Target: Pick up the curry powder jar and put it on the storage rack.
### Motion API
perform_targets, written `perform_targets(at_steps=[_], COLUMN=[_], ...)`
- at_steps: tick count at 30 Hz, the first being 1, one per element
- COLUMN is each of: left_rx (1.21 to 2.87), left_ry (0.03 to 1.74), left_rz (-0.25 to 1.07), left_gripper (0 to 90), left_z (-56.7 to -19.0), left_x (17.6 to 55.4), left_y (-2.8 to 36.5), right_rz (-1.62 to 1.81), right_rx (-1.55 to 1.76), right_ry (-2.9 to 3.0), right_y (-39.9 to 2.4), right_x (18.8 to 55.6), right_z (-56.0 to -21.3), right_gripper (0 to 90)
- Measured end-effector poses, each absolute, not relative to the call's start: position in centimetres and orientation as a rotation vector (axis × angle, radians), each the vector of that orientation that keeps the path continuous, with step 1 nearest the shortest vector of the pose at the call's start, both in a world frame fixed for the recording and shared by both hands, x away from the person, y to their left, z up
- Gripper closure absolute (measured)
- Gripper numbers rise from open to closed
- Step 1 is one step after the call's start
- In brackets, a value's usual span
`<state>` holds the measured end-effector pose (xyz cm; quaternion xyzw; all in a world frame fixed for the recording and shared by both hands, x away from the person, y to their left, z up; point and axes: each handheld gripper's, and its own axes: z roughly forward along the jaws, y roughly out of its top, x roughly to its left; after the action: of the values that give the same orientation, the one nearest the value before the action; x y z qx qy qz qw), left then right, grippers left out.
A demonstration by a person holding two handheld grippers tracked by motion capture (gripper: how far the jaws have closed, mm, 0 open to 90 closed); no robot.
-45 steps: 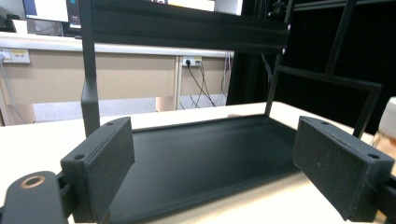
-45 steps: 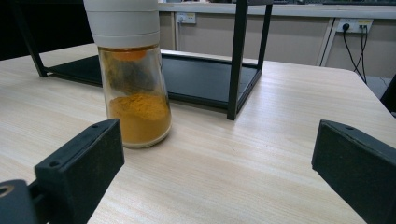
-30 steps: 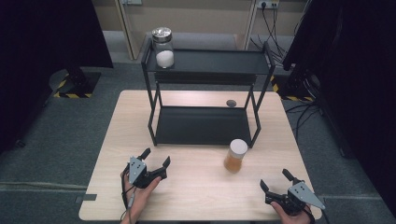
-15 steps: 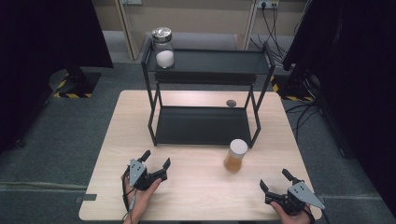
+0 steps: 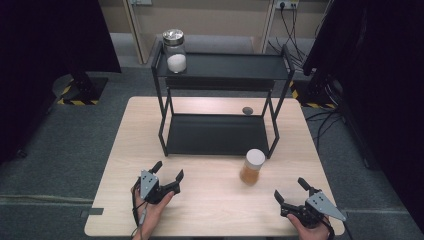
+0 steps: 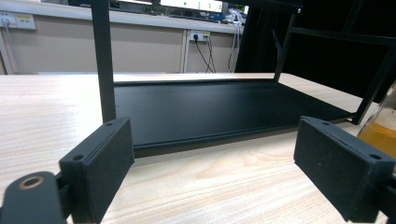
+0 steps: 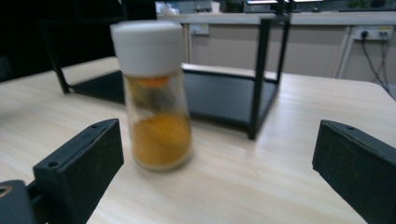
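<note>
A glass jar of orange powder with a white lid (image 5: 251, 167) (image 7: 155, 93) stands upright on the table in front of the black two-tier rack (image 5: 220, 135). Its edge also shows at the far right of the left gripper view, jar (image 6: 384, 126). A second glass jar holding white powder (image 5: 175, 51) stands on the rack's top shelf at its left end. My left gripper (image 5: 168, 171) (image 6: 215, 172) is open near the table's front left, facing the rack's lower shelf (image 6: 205, 109). My right gripper (image 5: 291, 190) (image 7: 219, 172) is open at the front right, a short way from the orange jar, with nothing between its jaws.
The light wooden table (image 5: 125, 145) carries the rack across its middle and back. A small dark round object (image 5: 247, 110) lies on the table behind the rack. Black curtains, cables and a hazard-striped base (image 5: 75, 95) surround the table on the grey floor.
My left gripper has drifted slightly toward the table's front edge. The right gripper and both jars stay where they were.
</note>
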<state>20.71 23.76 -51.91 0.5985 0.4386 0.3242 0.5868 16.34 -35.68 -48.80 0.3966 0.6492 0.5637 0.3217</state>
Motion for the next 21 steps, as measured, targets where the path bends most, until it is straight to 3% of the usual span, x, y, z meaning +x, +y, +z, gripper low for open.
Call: perform_targets(at_steps=[10, 21], left_rx=[1.402, 1.409], left_ry=[1.011, 1.006], left_rz=[0.763, 0.771], left_gripper=[11.6, 11.7], left_z=[-51.9, -51.9], left_x=[20.7, 20.6], left_y=[23.7, 23.6], right_rz=[1.56, 1.548], right_rx=[0.92, 0.908], right_ry=[1.764, 1.817], right_y=[-32.3, -30.4], right_x=[20.9, 24.6], right_z=[-46.9, -46.7], right_gripper=[7.1, 19.7])
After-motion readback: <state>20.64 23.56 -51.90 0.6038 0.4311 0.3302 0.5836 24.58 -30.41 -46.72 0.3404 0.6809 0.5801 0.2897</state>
